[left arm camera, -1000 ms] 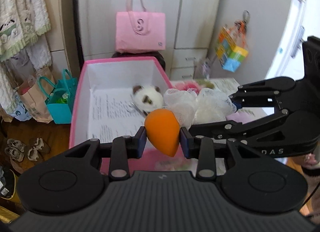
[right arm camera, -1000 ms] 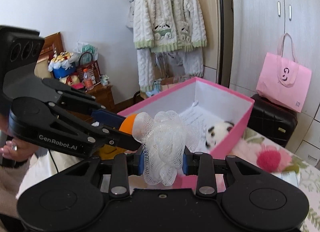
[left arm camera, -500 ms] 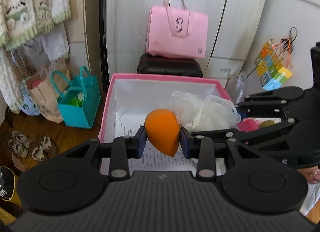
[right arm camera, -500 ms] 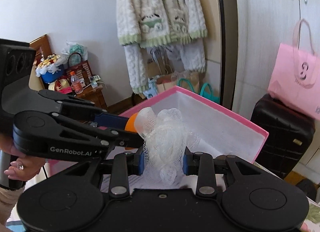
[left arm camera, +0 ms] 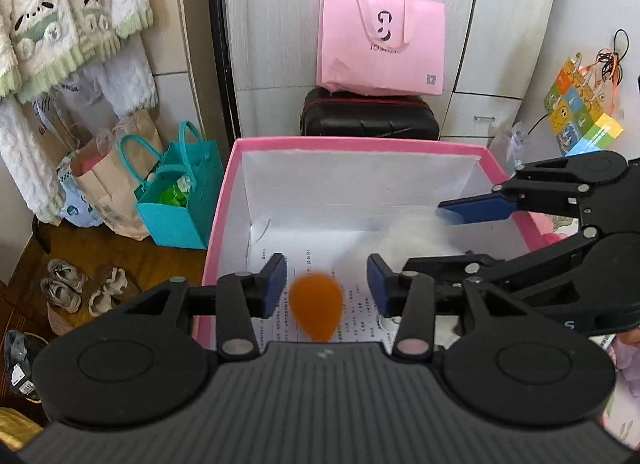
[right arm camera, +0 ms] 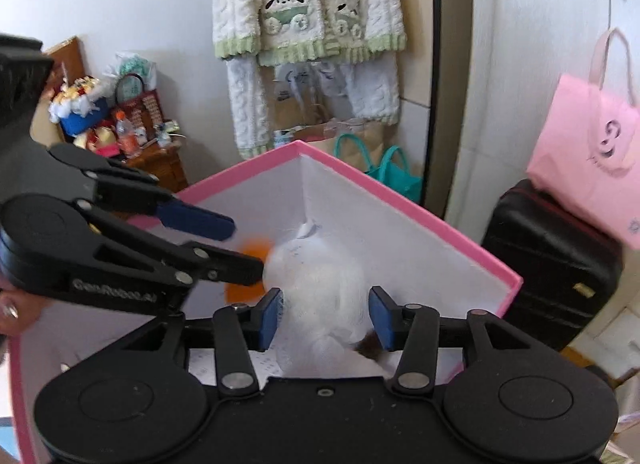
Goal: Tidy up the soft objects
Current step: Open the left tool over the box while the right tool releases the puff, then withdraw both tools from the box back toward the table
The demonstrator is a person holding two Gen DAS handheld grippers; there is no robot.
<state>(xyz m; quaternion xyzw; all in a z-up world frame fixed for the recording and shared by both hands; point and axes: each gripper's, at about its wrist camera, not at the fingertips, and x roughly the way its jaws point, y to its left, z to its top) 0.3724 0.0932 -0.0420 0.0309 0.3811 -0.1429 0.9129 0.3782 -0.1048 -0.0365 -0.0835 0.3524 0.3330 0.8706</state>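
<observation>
Over the pink box (left arm camera: 224, 199) I had both sets of jaws opening: left gripper (left arm camera: 326, 284) clear of the orange sponge (left arm camera: 318, 310), right gripper (right arm camera: 326, 314) clear of the white mesh puff (right arm camera: 320, 288), both blurred inside. I judged hands should hold steady till they settle.

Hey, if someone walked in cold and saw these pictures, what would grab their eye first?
The orange sponge, blurred, loose between the opening left tongs over the pink box. Beside it the white mesh puff sits between the opening right tongs. Behind, a pink bag tops a black case.
</observation>
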